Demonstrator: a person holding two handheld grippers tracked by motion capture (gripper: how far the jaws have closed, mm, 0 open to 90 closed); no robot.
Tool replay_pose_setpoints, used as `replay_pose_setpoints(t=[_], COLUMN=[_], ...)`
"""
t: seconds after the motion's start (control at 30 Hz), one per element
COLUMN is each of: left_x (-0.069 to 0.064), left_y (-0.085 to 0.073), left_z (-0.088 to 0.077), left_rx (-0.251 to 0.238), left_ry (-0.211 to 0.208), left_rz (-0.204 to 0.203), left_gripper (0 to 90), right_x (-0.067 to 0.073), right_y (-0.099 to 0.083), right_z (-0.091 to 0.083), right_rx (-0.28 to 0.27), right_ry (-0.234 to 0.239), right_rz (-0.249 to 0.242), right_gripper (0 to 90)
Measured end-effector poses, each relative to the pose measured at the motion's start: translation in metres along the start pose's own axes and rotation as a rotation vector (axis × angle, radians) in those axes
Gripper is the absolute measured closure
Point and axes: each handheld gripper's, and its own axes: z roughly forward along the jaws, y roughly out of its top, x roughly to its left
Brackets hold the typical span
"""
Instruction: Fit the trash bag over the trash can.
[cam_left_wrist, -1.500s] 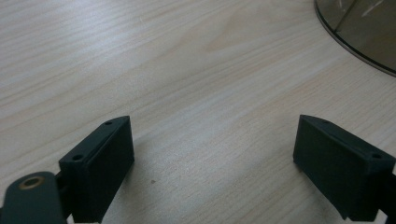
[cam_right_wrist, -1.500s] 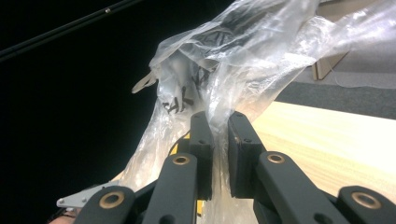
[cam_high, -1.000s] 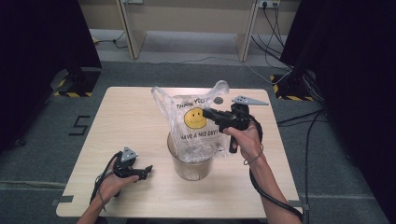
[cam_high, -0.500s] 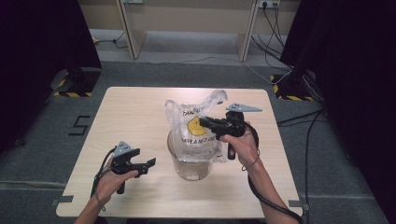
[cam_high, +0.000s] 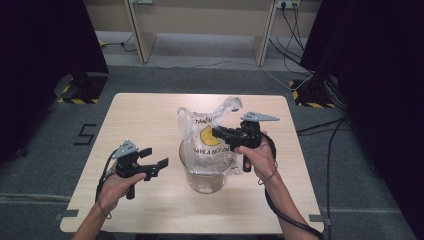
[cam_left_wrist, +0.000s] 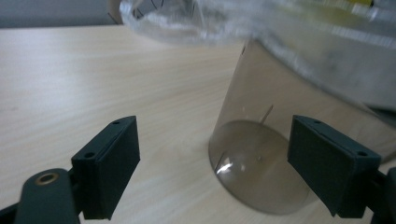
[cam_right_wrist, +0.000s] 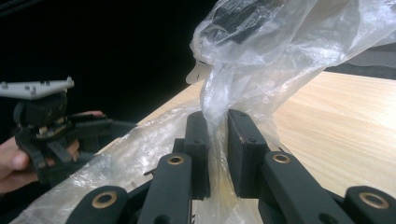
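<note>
Plastic bag (cam_right_wrist: 261, 60) pinched, right hand-held gripper (cam_right_wrist: 217, 135)

Black tongs (cam_high: 156, 164), grey three-cornered plates, trailing cables.

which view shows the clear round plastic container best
The left gripper view: the clear round plastic container stands close up, its wall and bottom plain on the wooden table. The high view shows it smaller, its top draped by the clear plastic bag. In the right gripper view I cannot make it out.
</note>
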Motion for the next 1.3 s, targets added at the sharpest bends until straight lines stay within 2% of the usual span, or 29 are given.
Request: replay_pose_setpoints(t=[0.2,0.3,0.4,0.47,0.5,0.6,0.67,0.73,0.8,0.83,0.97,1.03,1.17,1.23,1.3], left_x=[-0.008,-0.019,-0.030,-0.037,-0.039,-0.043,-0.044,-0.043,-0.043,-0.042,-0.040,-0.038,-0.037,-0.036,-0.036], left_y=[0.026,0.034,0.041,0.044,0.045,0.048,0.047,0.046,0.045,0.043,0.040,0.038,0.035,0.033,0.032], left_z=[0.004,0.009,0.018,0.024,0.027,0.038,0.045,0.053,0.055,0.060,0.065,0.066,0.066,0.066,0.066], left_rx=[-0.031,-0.015,-0.009,-0.002,0.002,0.023,0.054,0.085,0.095,0.116,0.147,0.156,0.161,0.168,0.168], left_ry=[-0.045,-0.077,-0.122,-0.128,-0.126,-0.122,-0.115,-0.091,-0.081,-0.049,-0.022,-0.004,0.011,0.015,0.017], left_rz=[-0.001,0.031,0.033,0.048,0.060,0.058,0.063,0.074,0.083,0.100,0.104,0.105,0.112,0.107,0.106], left_gripper=[19.4,20.6,19.8,19.0,18.8,18.4,18.4,18.3,18.4,18.5,19.2,19.8,22.0,22.0,22.1], right_x=[0.002,0.002,0.002,0.003,0.003,0.004,0.004,0.004,0.004,0.004,0.003,0.001,-0.001,-0.001,0.001], right_y=[0.001,0.002,0.002,0.002,0.002,0.003,0.003,0.003,0.002,0.002,0.001,0.001,0.000,0.001,0.003], right_z=[0.000,0.001,0.002,0.003,0.003,0.004,0.004,0.004,0.005,0.005,0.008,0.009,0.008,0.003,-0.003], right_rx=[0.000,0.004,0.006,0.007,0.005,0.008,0.007,0.009,0.011,0.013,0.027,0.039,0.096,0.128,0.148], right_ry=[0.002,0.004,0.007,0.007,0.009,0.009,0.009,0.011,0.011,0.012,0.011,0.004,-0.043,-0.077,-0.097], right_rz=[-0.006,-0.006,-0.009,-0.011,-0.009,-0.013,-0.013,-0.013,-0.014,-0.012,-0.010,-0.002,-0.007,-0.025,-0.044], right_gripper=[78.7,78.6,78.5,78.5,78.4,78.4,78.3,78.2,78.0,77.8,75.3,70.6,52.8,44.4,41.4])
